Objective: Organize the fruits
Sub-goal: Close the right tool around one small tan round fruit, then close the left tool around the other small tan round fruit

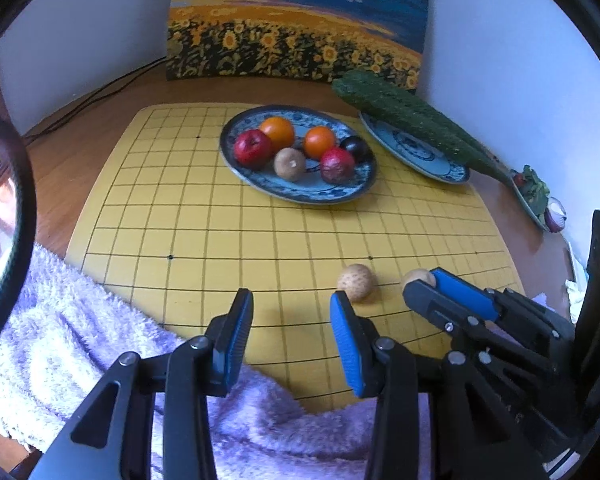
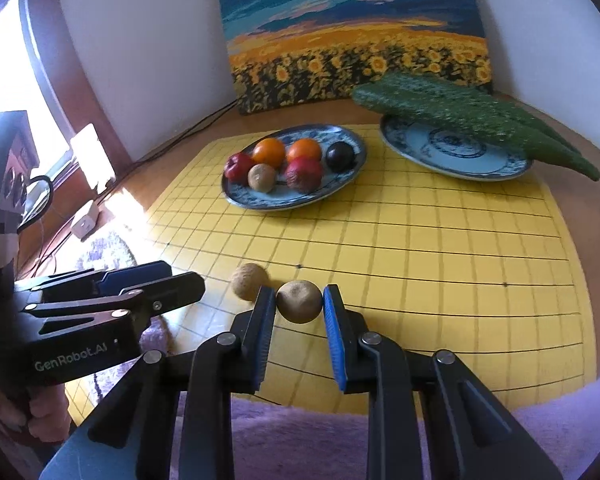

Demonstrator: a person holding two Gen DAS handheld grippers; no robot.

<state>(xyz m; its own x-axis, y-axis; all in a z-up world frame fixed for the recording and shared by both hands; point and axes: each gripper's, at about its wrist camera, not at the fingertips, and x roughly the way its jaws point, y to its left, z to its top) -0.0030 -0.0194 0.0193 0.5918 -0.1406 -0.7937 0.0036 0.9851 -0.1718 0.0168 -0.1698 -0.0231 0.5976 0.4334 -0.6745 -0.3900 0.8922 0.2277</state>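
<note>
Two brown kiwis are left on the near part of the yellow grid board (image 2: 440, 248); the right gripper (image 2: 299, 304) has its pads touching both sides of the right kiwi (image 2: 299, 301), clamped on it I'd say; the left kiwi (image 2: 249, 285) sits just beside it, loose; the left gripper (image 1: 291, 312) is spread wide and empty, that kiwi just to its right; the fruit plate (image 2: 260, 200) lies far and left, so a forward carry.

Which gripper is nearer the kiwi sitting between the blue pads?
Right. The right gripper has its fingers on either side of the kiwi; the left gripper is open, off to its left, past the second kiwi.
</note>
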